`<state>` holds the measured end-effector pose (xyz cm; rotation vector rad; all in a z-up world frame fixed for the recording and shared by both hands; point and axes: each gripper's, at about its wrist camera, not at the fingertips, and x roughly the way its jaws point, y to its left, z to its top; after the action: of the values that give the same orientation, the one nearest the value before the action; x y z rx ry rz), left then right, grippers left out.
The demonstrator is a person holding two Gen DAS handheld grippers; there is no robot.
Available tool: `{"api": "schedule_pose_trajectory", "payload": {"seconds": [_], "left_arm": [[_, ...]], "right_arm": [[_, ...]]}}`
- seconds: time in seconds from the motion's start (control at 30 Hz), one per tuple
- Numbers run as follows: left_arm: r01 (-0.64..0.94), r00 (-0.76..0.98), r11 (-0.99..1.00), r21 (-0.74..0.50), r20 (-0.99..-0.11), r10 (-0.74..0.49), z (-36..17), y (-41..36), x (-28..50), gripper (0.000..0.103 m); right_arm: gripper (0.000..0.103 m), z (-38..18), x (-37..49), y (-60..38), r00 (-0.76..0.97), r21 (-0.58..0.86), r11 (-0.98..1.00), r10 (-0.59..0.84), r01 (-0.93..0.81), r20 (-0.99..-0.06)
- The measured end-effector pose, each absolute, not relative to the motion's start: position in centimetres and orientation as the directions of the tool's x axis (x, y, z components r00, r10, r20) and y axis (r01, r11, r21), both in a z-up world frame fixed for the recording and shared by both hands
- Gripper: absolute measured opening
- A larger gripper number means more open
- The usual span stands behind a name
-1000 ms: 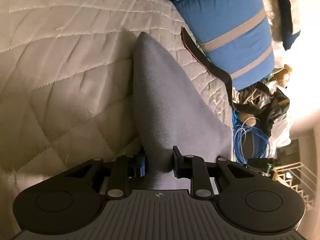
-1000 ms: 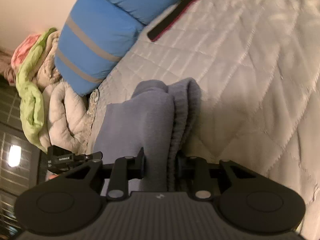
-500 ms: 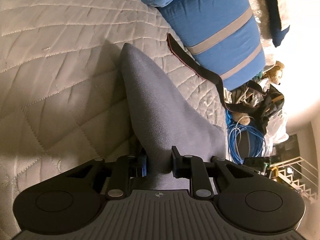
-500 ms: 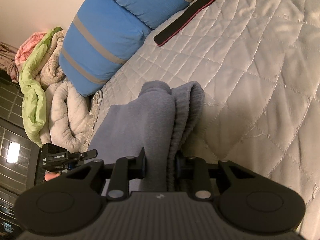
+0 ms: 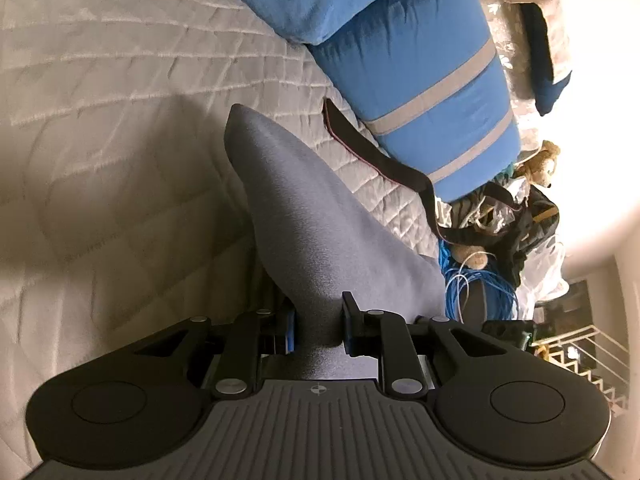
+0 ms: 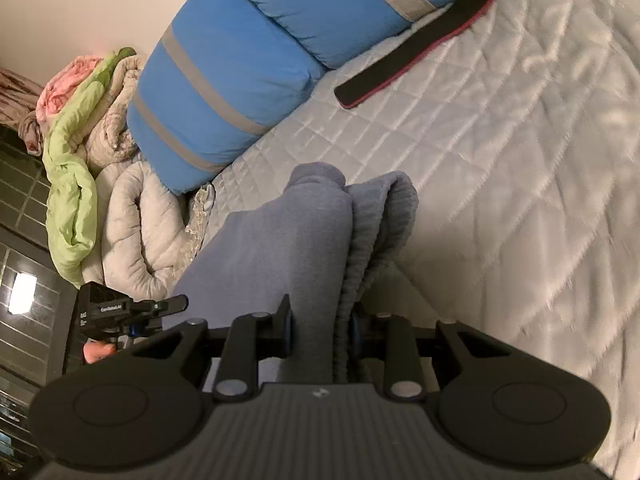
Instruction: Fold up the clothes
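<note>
Clamping the grey garment (image 5: 320,240) between its two fingers, the left gripper (image 5: 318,330) has its jaws drawn in close, with only the thickness of the cloth between the pads. From this grip the fabric rises away as a smooth, tapered fold and ends in a rounded tip that hangs above the quilted bedcover (image 5: 120,140). The cloth throws a dark shadow on the quilt, just to the left of the fold.

The right gripper (image 6: 322,332) is also closed on the same grey garment (image 6: 288,248). Here the bundle is thicker: a smooth layer lies on the left side, and a ribbed edge (image 6: 380,224), folded in several layers, lies on the right side, both pinched between the narrow jaws. The bundle reaches forward over the bedcover (image 6: 520,180) and its far end is rounded.

Behind the garment, in the left view, a dark strap with a red border (image 5: 384,160) lies on the quilt and runs toward the edge of the bed. The same strap (image 6: 420,36) shows in the right view, further away on the white quilt. Beside it lie blue pillows with grey stripes (image 5: 420,72), also seen in the right view (image 6: 224,92).

Beyond the edge of the bed, the left view shows a coil of blue cable (image 5: 472,284) and a teddy bear (image 5: 540,164) among mixed things. In the right view a green and pink blanket pile (image 6: 72,184) lies against the wall, with a pale rolled duvet (image 6: 136,232) near it.
</note>
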<state>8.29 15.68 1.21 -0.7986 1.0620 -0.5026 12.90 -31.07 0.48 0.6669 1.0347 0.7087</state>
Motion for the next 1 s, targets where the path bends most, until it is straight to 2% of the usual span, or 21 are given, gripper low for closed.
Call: {"api": "schedule_pose_trajectory", "payload": {"seconds": [0.77, 0.8, 0.83, 0.87, 0.9, 0.93, 1.0], "left_arm": [[-0.012, 0.492, 0.617, -0.787, -0.542, -0.681, 2.2, 19.0, 19.5, 0.02], [-0.022, 0.504, 0.628, -0.778, -0.551, -0.665, 1.9, 19.0, 20.1, 0.023], [-0.042, 0.512, 0.656, -0.753, -0.58, -0.633, 1.6, 19.0, 20.5, 0.027], [-0.062, 0.519, 0.683, -0.727, -0.608, -0.601, 1.2, 19.0, 21.0, 0.03], [-0.083, 0.525, 0.708, -0.701, -0.635, -0.567, 0.9, 19.1, 21.4, 0.039], [-0.118, 0.531, 0.723, -0.681, -0.658, -0.533, 0.4, 19.3, 21.5, 0.046], [-0.173, 0.557, 0.737, -0.654, -0.682, -0.474, -0.4, 19.6, 21.0, 0.049]], "right_arm": [[0.028, 3.6, 25.8, -27.1, 0.374, 0.756, 0.602, 0.783, -0.257, -0.497], [0.034, 3.5, 26.2, -26.9, 0.387, 0.743, 0.617, 0.771, -0.258, -0.506], [0.056, 3.2, 26.5, -26.9, 0.41, 0.716, 0.656, 0.737, -0.24, -0.537], [0.065, 2.9, 26.8, -26.7, 0.433, 0.678, 0.704, 0.689, -0.21, -0.581], [0.08, 2.6, 27.0, -26.6, 0.453, 0.637, 0.75, 0.637, -0.178, -0.624], [0.083, 2.2, 27.0, -26.7, 0.46, 0.633, 0.757, 0.625, -0.163, -0.63], [0.084, 1.4, 26.7, -27.0, 0.467, 0.645, 0.751, 0.625, -0.142, -0.625]]}}
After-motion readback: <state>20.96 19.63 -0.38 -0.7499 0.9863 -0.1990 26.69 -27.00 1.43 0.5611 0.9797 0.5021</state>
